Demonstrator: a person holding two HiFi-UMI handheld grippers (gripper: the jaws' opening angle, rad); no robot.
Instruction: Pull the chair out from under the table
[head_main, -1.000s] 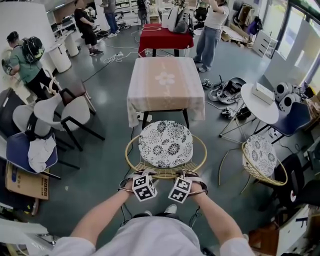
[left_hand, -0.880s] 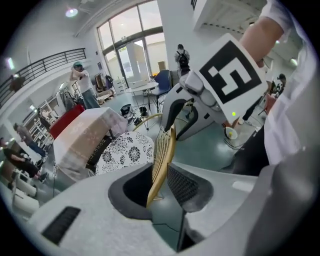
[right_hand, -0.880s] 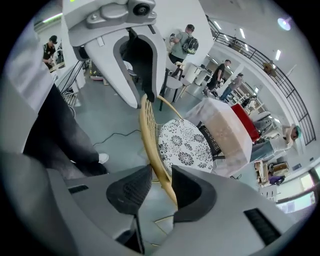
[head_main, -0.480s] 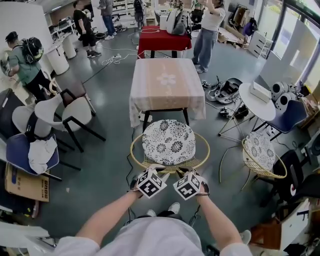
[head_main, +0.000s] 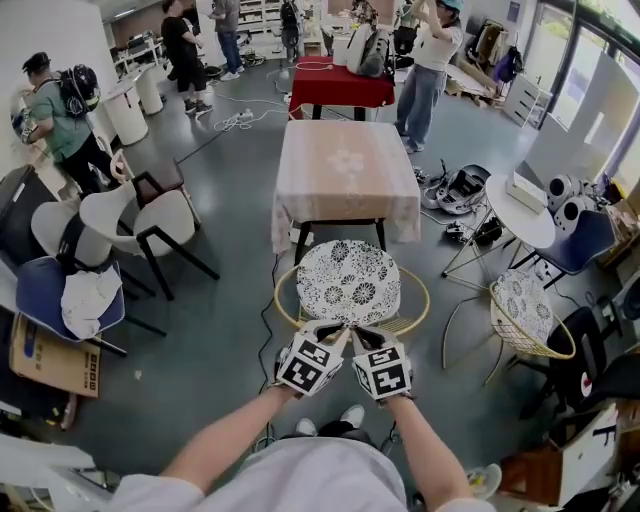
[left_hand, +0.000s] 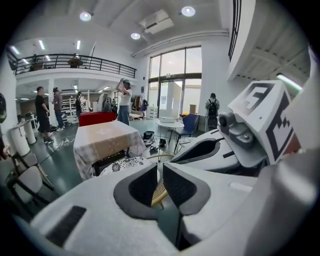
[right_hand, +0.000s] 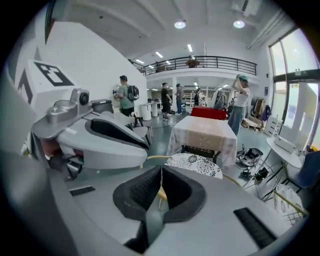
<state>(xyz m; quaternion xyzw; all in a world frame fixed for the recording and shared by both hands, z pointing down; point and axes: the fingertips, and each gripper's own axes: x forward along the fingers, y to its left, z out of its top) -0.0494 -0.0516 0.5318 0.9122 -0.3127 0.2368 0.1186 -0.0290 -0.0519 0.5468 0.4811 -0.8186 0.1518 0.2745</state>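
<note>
The chair has a black-and-white floral cushion inside a rattan hoop rim. It stands on the floor just in front of the cloth-covered table. Both grippers hover side by side over the hoop's near edge. My left gripper has just been closing. A narrow gap is left between its pads, with nothing in it, and the rattan shows beyond. My right gripper has also just been closing. Its pad tips meet on nothing. The cushion and table lie ahead.
A second wicker chair and a round white table stand to the right. White chairs, a blue chair with cloth and a cardboard box are at the left. A red table and several people are behind.
Both grippers have lifted off the chair's near rim, rolled and drawn closer together. Their jaws have narrowed and the rim is no longer between them.
</note>
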